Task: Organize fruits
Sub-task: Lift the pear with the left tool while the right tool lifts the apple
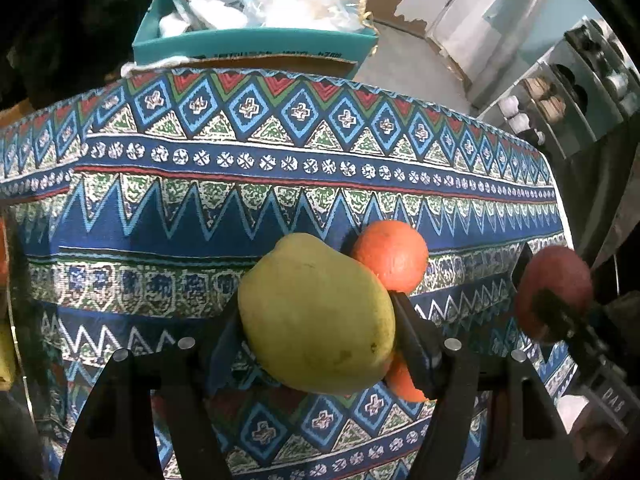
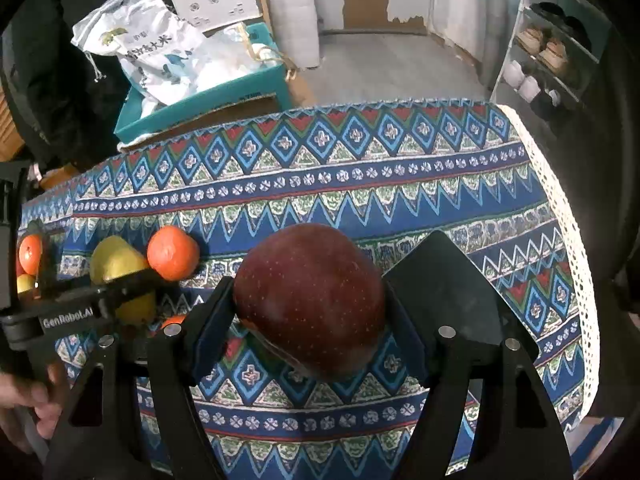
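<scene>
Holding fruit in both grippers | left gripper (image 1: 316, 316) clamped on the yellow-green pear-shaped fruit (image 1: 318, 314), above the patterned blue tablecloth (image 1: 240, 184) | right gripper (image 2: 310, 304) clamped on the dark red speckled apple (image 2: 310, 298) | round orange citrus (image 1: 390, 256) lies just beyond the pear, nearer the left gripper.

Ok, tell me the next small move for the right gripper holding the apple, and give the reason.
Probably carry the red apple left toward the oranges and set it down there. The right gripper is shut on it above bare tablecloth, while the other fruit sits grouped to the left, where the left gripper holds the yellow-green mango.
</scene>
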Tool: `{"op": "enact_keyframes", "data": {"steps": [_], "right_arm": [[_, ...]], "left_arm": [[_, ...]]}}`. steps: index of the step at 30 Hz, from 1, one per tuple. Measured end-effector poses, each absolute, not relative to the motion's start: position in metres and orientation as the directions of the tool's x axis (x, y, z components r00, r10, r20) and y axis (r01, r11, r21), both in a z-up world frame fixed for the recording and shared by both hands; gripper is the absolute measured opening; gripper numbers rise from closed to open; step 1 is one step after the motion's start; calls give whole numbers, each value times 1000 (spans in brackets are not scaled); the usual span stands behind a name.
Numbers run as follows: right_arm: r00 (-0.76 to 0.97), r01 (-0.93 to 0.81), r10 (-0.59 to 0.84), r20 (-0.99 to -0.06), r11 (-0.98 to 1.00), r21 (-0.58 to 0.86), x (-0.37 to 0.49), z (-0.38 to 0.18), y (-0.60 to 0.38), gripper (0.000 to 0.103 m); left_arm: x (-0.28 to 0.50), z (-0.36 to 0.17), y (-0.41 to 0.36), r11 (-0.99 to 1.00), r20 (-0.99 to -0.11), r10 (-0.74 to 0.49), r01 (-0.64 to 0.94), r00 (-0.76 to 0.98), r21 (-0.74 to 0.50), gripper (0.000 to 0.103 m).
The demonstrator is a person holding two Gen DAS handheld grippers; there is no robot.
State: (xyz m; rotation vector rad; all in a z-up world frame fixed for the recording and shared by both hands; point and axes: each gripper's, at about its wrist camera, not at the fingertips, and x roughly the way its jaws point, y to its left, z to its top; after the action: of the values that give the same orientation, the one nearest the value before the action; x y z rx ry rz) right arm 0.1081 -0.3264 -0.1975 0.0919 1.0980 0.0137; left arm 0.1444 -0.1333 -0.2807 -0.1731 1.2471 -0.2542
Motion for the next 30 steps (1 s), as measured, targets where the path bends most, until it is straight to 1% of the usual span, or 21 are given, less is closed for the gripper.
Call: {"op": "enact_keyframes", "data": {"steps": [12,30], "right_arm": [[502,7,55,-863,998,68,103,-174,-312,74],[611,-61,96,-786,995,74,83,-109,-284,74]], "left_arm": [[123,-240,-128,968,-892,-247,138,378,-210,72],[82,-158,-107,965,-813,-253,196,524,-174,72]]}}
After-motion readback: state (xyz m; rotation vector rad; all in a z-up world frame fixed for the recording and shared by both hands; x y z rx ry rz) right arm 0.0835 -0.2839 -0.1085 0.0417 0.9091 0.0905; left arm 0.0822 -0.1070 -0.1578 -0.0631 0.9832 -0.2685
